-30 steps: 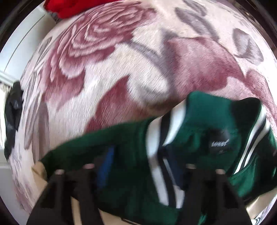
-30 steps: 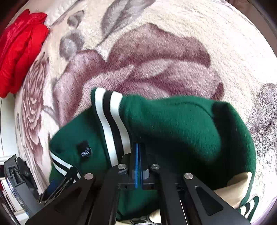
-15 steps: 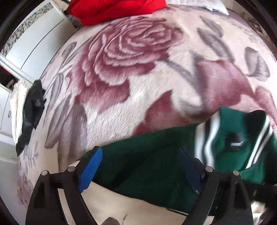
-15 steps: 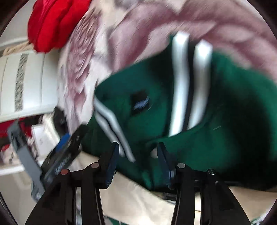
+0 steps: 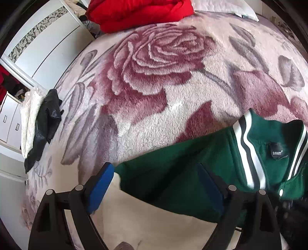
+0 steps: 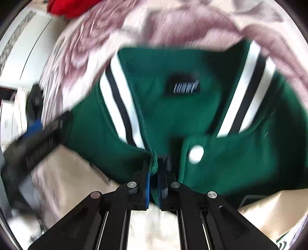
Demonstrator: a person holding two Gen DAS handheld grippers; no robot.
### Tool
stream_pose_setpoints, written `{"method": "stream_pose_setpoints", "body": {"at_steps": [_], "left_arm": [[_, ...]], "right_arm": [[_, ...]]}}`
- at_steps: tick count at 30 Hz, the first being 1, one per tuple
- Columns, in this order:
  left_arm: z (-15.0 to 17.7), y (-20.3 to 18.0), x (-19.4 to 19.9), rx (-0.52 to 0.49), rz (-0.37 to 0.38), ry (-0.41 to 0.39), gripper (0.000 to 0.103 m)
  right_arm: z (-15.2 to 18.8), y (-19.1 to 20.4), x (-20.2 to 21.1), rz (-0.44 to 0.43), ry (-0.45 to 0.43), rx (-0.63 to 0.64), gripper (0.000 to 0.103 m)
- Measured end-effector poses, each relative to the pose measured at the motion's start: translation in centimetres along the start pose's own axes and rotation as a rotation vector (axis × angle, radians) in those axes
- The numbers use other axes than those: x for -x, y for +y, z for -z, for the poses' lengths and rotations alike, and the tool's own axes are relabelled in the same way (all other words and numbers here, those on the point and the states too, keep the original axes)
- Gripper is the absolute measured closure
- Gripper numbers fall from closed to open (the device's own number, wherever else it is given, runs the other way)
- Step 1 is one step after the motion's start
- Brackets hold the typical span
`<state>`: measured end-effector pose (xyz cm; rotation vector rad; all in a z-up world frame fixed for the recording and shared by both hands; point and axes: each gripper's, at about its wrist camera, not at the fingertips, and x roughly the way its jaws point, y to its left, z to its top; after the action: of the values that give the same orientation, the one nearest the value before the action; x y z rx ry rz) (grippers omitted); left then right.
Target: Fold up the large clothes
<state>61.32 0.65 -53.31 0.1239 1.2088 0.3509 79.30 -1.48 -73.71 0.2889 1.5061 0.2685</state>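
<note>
A green varsity jacket (image 5: 192, 173) with white and black striped collar and cream sleeves lies on the rose-patterned blanket (image 5: 154, 77). Its black neck label (image 6: 182, 86) faces up. My left gripper (image 5: 154, 177) is open just above the jacket's left shoulder, holding nothing. My right gripper (image 6: 153, 169) is shut on the jacket's green front edge (image 6: 154, 161) just below the collar, beside a white snap button (image 6: 196, 152). The left gripper also shows at the left of the right wrist view (image 6: 38, 138).
A red garment (image 5: 138, 11) is piled at the far end of the bed. A black garment (image 5: 46, 123) lies on a white cloth at the bed's left edge. White wardrobe doors (image 5: 42, 44) stand beyond the left side.
My left gripper let go of the jacket and opened, pulling back left. My right gripper opened, shifted to the collar front, and closed on the front edge.
</note>
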Motion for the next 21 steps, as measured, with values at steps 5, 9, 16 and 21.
{"method": "stream_pose_setpoints", "body": {"at_steps": [5,9,16,21], "left_arm": [[0.4,0.7,1.6,-0.012,0.028,-0.010,0.014],[3.3,2.5,4.8,-0.026,0.098,-0.009,0.014],[14.2,8.0,9.2,-0.041,0.110,0.078,0.014],[21.5,10.1,9.2,-0.075,0.057,0.185,0.014]], "right_arm": [[-2.3,-1.0,-0.7,-0.002,0.112,0.000,0.096],[0.5,-5.1,5.8,-0.174,0.101,-0.095,0.090],[16.9,-18.7,18.7,0.050,0.007,-0.322,0.034],[27.1,-22.7,16.3,0.176,0.133,-0.401,0.034]]}}
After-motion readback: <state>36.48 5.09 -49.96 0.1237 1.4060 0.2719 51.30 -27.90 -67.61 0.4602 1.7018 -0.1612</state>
